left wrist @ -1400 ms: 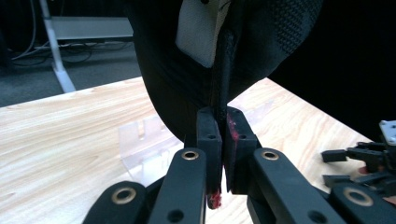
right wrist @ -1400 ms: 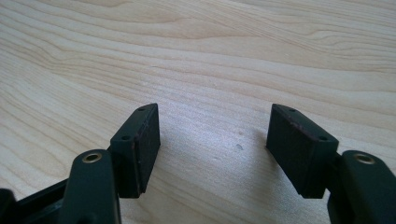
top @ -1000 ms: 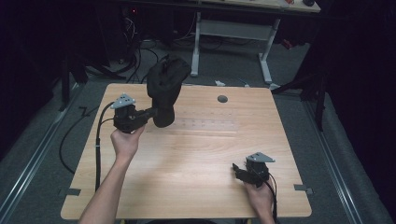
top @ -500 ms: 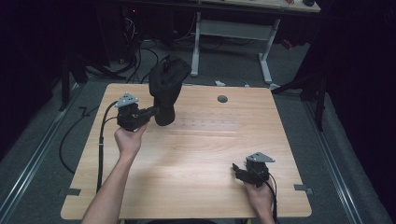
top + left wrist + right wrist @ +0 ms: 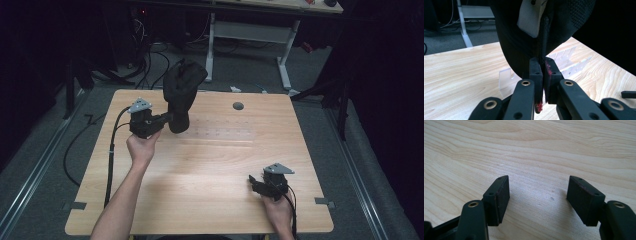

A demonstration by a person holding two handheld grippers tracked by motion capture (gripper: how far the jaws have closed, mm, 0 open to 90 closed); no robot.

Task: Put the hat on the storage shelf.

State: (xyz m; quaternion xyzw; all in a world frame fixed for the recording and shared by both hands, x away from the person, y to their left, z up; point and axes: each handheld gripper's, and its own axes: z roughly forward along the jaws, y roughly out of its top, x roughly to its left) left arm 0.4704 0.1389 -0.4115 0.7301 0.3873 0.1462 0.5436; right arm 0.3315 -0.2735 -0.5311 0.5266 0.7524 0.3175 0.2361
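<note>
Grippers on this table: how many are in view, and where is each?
2. The left gripper is at the table's far left, jaws shut on a black fabric cap held upright. The right gripper rests near the front right edge, jaws open.

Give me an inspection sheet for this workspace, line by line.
Surface: light wooden table, round hole near the far edge.
Job's things: black cap held up over the table's far left part; white label inside it.
Clutter: clear plastic rack lying on the table by the cap.
Grippers: left gripper shut on the cap's edge; right gripper open, low over bare wood.
Cables: black cable trailing from the left gripper; more cables on the floor behind.
Surroundings: dark room, white desk frame beyond.
</note>
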